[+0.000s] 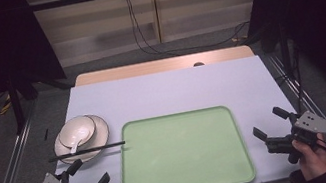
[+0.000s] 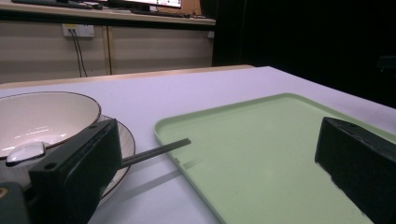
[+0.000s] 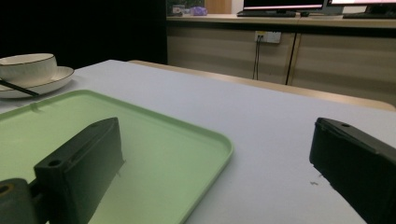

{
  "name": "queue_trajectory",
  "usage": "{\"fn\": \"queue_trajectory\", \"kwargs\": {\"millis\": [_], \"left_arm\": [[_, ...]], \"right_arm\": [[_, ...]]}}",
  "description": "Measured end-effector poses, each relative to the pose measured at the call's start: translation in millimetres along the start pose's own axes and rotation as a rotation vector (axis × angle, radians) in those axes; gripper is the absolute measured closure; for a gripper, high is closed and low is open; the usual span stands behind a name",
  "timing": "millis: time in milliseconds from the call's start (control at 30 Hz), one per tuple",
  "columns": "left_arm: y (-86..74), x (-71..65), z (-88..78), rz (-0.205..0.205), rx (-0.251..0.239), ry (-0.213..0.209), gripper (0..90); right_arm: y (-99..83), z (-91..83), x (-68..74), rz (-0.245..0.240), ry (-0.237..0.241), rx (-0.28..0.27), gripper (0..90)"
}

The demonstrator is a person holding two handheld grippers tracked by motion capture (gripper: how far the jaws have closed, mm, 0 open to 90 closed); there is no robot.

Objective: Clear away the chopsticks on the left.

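Observation:
A pale green tray (image 1: 244, 158) lies at the middle front of the white table, its rim (image 2: 161, 133) also in the left gripper view and its near corner (image 3: 219, 144) in the right gripper view. Left of it a white bowl (image 1: 76, 129) holding a spoon (image 1: 74, 148) sits on a plate (image 1: 102, 132); dark chopsticks (image 1: 87, 150) rest across the plate toward the tray. My left gripper (image 1: 89, 173) hovers open at the front left, nothing between its jaws. My right gripper (image 1: 270, 123) is open at the tray's right side, also holding nothing.
The table's wooden far edge (image 1: 161, 65) runs along the back. Cables (image 1: 141, 34) hang down the wall behind. Metal rails (image 1: 8, 174) flank the table on the floor. Bare white tabletop (image 1: 166, 93) stretches beyond the tray.

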State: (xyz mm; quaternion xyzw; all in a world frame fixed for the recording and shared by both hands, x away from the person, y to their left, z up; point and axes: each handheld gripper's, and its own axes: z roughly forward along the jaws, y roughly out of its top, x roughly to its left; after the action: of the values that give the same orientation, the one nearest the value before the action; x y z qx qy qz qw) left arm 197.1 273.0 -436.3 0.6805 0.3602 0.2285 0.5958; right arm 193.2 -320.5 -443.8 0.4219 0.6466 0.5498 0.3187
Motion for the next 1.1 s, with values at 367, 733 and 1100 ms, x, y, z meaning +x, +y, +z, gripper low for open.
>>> {"fn": "queue_trajectory", "kwargs": {"millis": [367,733,1100], "left_arm": [[0.4,2.4,-1.9,0.003,0.026,-0.015,0.7],[6.7,19.1,-10.1,0.044,0.111,0.053,1.2],[10.0,50.9,-20.4,0.016,0.207,-0.027,3.3]], "right_arm": [[-0.8,3.6,1.9,0.001,0.033,0.014,1.1],[-0.1,5.2,4.2,-0.011,0.046,0.009,1.2],[-0.6,6.8,4.7,-0.008,0.055,0.017,1.5]]}}
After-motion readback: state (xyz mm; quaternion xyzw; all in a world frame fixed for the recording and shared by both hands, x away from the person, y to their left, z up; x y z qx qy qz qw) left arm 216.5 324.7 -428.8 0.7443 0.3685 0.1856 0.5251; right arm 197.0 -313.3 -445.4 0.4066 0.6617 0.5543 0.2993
